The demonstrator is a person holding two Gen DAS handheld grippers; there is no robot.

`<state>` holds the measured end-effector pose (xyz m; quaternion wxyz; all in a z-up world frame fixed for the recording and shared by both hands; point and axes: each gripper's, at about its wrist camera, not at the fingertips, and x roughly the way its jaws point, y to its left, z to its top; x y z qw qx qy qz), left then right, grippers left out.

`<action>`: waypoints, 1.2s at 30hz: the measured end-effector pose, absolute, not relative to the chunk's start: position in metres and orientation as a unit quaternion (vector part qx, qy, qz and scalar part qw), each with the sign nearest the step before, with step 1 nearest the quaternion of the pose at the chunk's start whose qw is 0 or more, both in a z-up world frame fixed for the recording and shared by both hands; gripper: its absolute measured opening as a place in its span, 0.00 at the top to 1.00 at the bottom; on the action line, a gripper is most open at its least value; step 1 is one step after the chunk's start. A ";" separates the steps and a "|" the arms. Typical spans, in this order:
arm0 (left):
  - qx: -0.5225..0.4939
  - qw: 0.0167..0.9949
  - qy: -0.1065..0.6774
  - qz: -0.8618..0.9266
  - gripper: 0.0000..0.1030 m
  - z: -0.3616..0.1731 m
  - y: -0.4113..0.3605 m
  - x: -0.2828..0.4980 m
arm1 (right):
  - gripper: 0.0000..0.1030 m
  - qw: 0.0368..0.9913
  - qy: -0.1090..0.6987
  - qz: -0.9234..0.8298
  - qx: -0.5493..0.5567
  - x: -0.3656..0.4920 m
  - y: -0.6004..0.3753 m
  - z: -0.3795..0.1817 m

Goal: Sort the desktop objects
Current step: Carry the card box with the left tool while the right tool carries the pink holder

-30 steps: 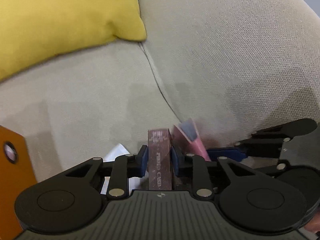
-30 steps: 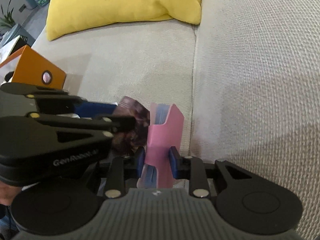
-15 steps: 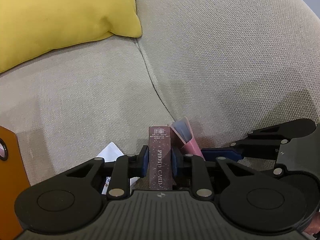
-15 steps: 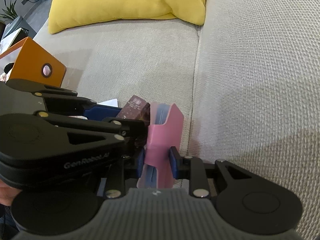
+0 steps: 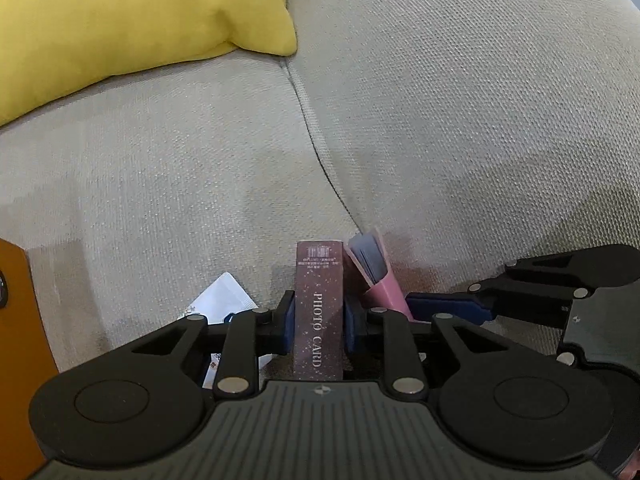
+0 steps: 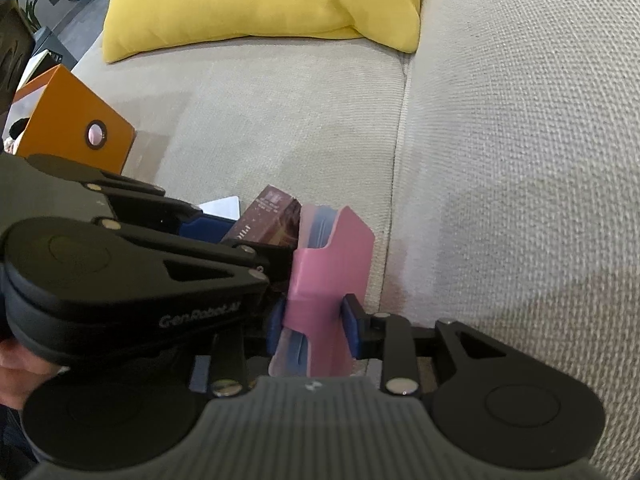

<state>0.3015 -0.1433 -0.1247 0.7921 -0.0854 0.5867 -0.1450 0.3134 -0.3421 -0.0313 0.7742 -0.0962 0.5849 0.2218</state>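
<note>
My left gripper (image 5: 319,316) is shut on a dark maroon box (image 5: 319,280) printed "PHOTO CARD", held upright just above the beige sofa seat. Right beside it stands a pink card case (image 5: 382,288) with blue-grey cards inside. In the right wrist view that pink case (image 6: 336,256) sits between the pads of my right gripper (image 6: 314,316). Its jaws are opening, but the pads still touch the case's sides. The maroon box (image 6: 268,216) and the left gripper (image 6: 236,240) crowd in from the left, with box and case touching or nearly so.
A yellow cushion (image 6: 260,4) lies at the back of the sofa. An orange box (image 6: 76,128) with a round metal stud stands at the left. A white packet (image 5: 222,300) lies under the left gripper. The seat seam (image 6: 402,128) runs just right of the case.
The right gripper's jaws have eased slightly wider around the pink case. Both hands stay almost where they were, and the maroon box stays gripped.
</note>
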 end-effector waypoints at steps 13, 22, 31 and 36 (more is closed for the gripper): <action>-0.049 0.816 0.565 -0.110 0.76 -0.090 -0.125 0.296 | 0.75 0.773 0.586 0.242 0.004 0.325 -0.353 -0.017; -0.065 0.811 0.569 -0.117 0.75 -0.108 -0.122 0.281 | 0.76 0.782 0.591 0.195 -0.040 0.334 -0.345 -0.029; -0.074 0.824 0.548 -0.119 0.76 -0.074 -0.110 0.263 | 0.78 0.793 0.575 0.198 -0.044 0.328 -0.343 -0.022; -0.090 0.841 0.518 -0.132 0.76 -0.040 -0.095 0.249 | 0.78 0.814 0.542 0.202 -0.048 0.317 -0.343 0.002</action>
